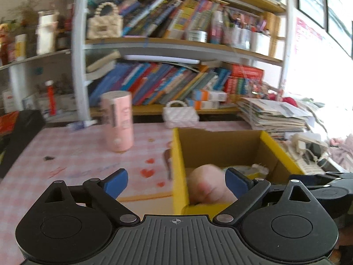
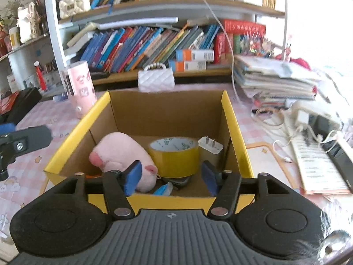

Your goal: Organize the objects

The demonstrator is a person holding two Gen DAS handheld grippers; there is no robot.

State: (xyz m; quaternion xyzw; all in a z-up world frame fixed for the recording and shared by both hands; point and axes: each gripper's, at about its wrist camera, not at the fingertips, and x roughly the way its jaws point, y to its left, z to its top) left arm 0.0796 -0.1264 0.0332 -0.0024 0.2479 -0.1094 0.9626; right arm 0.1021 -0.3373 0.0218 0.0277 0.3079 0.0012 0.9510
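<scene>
While both tools hang above it with blue pads apart and nothing between them, the left tool [image 1: 176, 182] wide and the right tool [image 2: 171, 175] partway, the yellow-rimmed cardboard box [image 2: 233, 119] on the pink checked worktop [image 1: 72, 152] already holds a soft pink plush toy [image 2: 120, 152], a yellow tape roll [image 2: 174, 154] and a white plug adapter [image 2: 210, 148]. Plush looks light, squashy, grabbable mid-body. The pink cylindrical canister [image 1: 119, 121] stands outside; probably light, rigid, smooth-sided, best gripped across its middle.
</scene>
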